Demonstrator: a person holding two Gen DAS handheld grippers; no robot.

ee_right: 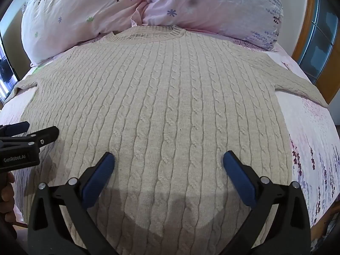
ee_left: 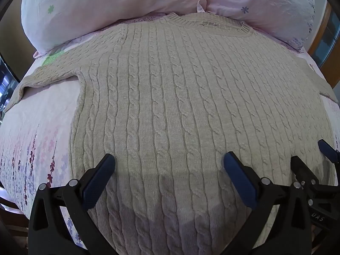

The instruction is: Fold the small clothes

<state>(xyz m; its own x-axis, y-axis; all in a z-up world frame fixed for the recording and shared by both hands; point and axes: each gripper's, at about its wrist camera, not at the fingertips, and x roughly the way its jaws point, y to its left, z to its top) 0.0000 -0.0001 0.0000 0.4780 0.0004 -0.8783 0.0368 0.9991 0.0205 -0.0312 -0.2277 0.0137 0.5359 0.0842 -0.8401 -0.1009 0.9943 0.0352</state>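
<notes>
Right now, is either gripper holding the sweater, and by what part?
Nothing is held: left gripper and right gripper both hang open above the flat sweater.

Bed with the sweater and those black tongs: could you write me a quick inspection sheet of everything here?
Surface: bed sheet, pink with a flower print.
Job's things: beige cable-knit sweater lies flat and unfolded, collar toward the pillows, both sleeves spread out.
Clutter: two pink pillows at the head of the bed, just past the collar.
Grippers: left tongs open, holding nothing, above the sweater's lower part; right tongs the same.
Cables: nothing seen.
Surroundings: wooden-framed glass panel on the right.
</notes>
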